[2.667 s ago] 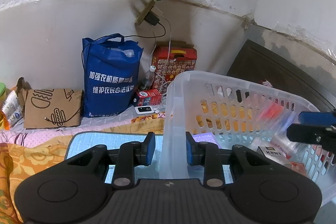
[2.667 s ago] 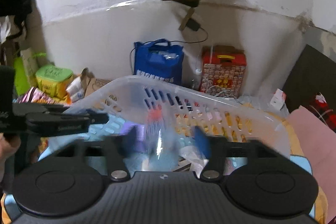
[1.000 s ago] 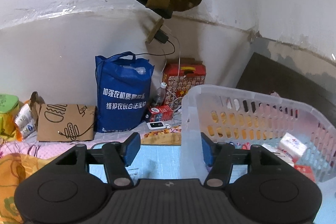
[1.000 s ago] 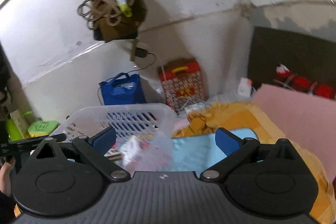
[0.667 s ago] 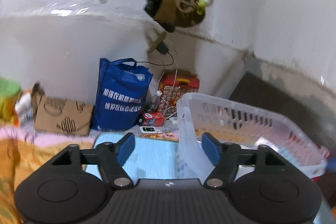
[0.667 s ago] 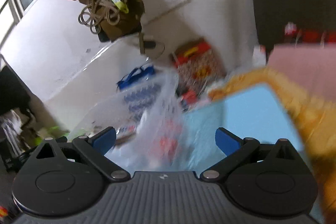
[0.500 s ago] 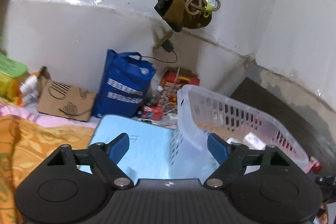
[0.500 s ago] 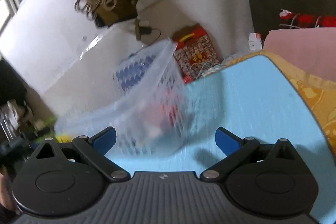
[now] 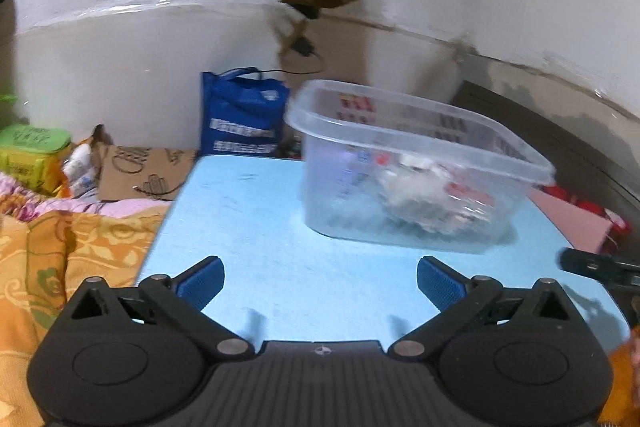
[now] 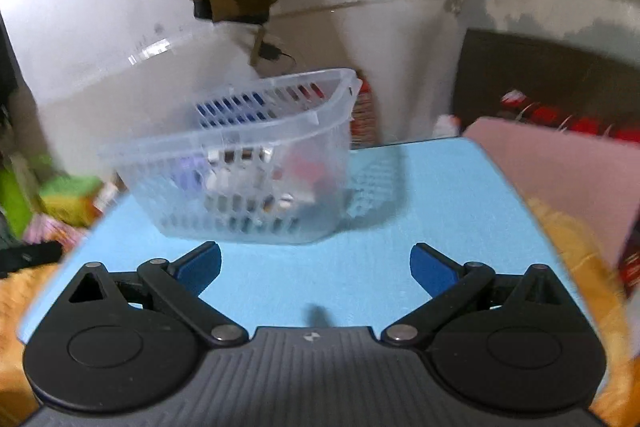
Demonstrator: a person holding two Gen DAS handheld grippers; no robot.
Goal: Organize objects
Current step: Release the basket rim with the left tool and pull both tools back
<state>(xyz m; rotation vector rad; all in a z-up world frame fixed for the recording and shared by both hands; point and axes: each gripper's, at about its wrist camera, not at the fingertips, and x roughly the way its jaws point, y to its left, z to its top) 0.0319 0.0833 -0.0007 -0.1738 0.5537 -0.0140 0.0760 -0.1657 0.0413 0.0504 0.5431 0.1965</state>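
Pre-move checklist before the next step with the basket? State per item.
1. Left tongs empty: ok, its jaws have just been opening, nothing between them.
2. Right tongs empty: ok, jaws wide apart.
3. Basket set upright on the blue mat: ok.
4. Basket clear of both tongs: ok, it stands ahead of them, untouched.
5. Items inside the basket: ok, though blur hides what they are.
6. Loose things left on the mat: none seen; mat edges cannot tell.

A lived-in bedroom at home: orange floral bedding (image 9: 44, 247) and a pink blanket (image 10: 560, 167) flank a blue mat (image 9: 248, 211); a shopping bag (image 9: 240, 119), cardboard (image 9: 140, 171) and charger (image 9: 302, 45) crowd stained walls (image 9: 120, 59).
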